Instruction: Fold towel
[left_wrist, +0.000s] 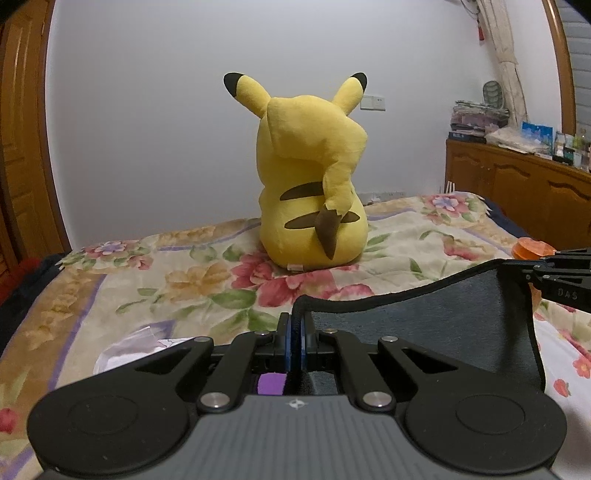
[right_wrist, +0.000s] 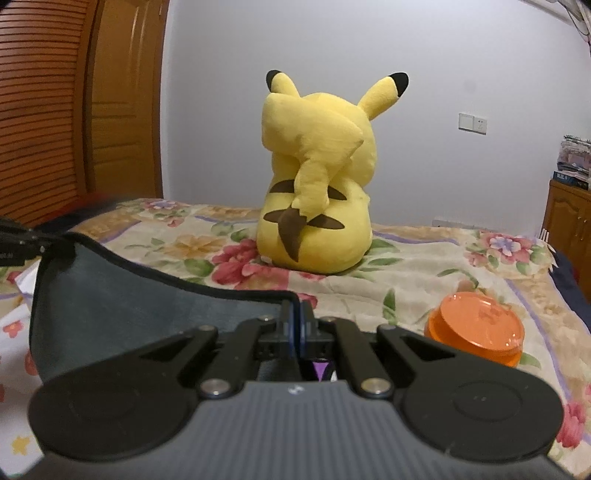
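Observation:
A dark grey towel (left_wrist: 424, 317) with a black hem hangs stretched between my two grippers above the bed. My left gripper (left_wrist: 295, 321) is shut on the towel's left corner. My right gripper (right_wrist: 296, 314) is shut on the towel's other corner, and the towel (right_wrist: 122, 295) sags to its left. The right gripper also shows at the right edge of the left wrist view (left_wrist: 554, 277), and the left gripper at the left edge of the right wrist view (right_wrist: 22, 243).
A big yellow plush toy (left_wrist: 314, 177) sits on the flowered bedspread (left_wrist: 147, 280) ahead of both grippers. An orange round container (right_wrist: 476, 328) lies on the bed to the right. A wooden cabinet (left_wrist: 524, 184) with stacked items stands at right, a wooden wardrobe (right_wrist: 74, 103) at left.

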